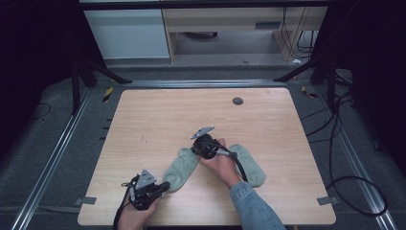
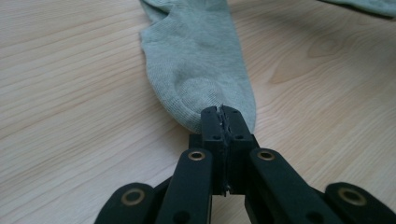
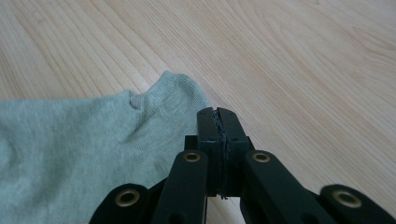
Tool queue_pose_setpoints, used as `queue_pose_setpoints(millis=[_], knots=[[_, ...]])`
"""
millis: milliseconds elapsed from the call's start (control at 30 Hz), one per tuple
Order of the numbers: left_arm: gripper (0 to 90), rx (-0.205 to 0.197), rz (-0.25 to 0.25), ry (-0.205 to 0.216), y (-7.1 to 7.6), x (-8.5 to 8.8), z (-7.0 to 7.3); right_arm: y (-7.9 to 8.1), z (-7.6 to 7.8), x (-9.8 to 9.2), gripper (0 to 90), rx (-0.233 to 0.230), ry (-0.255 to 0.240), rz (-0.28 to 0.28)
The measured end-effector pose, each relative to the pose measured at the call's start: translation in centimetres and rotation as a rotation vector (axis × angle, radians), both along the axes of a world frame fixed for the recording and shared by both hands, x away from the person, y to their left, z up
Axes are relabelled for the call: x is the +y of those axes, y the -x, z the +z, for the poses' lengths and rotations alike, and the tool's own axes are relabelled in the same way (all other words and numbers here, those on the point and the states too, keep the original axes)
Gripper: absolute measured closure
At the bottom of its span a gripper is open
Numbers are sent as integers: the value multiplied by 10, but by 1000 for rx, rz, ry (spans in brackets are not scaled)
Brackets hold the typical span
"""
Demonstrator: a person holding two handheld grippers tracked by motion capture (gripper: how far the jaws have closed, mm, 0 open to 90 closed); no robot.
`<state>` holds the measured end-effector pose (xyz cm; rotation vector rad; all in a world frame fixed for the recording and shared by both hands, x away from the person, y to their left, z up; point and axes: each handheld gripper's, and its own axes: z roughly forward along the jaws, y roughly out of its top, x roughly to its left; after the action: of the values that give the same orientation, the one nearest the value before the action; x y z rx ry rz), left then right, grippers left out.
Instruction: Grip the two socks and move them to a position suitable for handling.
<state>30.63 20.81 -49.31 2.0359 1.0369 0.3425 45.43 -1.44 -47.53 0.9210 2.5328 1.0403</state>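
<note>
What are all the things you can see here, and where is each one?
Socks: two, pale green, flat on the table's near half, left sock and right sock.
Table: one, light wood, centre.
Round cap: one, dark grey, far side of the tabletop.
Left tongs: black, shut on the left sock's near end.
Right tongs: black, shut, at the edge of a sock; whether they pinch it I cannot tell.
Sleeve: one, blue denim, right arm.

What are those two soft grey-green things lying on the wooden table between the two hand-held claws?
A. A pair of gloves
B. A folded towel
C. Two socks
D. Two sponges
C: two grey-green socks, the left sock and the right sock, lie flat on the table, showing knitted fabric and a rounded toe.
</note>
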Motion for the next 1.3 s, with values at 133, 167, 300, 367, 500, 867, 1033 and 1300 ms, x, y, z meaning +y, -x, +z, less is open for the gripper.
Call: queue_pose_setpoints(millis=[133,167,300,367,500,867,1033,1300], knots=[[891,-13,-24,22,0,-17,4,3,5,-12,899,-9,6,4],[891,-19,-27,18,1,-21,5,4,6,-15,899,-9,11,2],[891,-17,-43,44,-1,-40,6,9,13,-31,899,-17,27,-4],[891,-16,-56,54,0,-51,8,11,17,-40,899,-18,30,-8],[891,-17,-84,54,3,-72,10,11,19,-56,900,-11,33,-22],[890,14,-56,59,11,-104,3,3,11,-65,899,-2,49,-13],[890,10,-46,57,9,-112,2,0,6,-65,899,2,57,-16],[889,8,-48,33,6,-120,-6,-7,-1,-66,899,16,54,-39]])
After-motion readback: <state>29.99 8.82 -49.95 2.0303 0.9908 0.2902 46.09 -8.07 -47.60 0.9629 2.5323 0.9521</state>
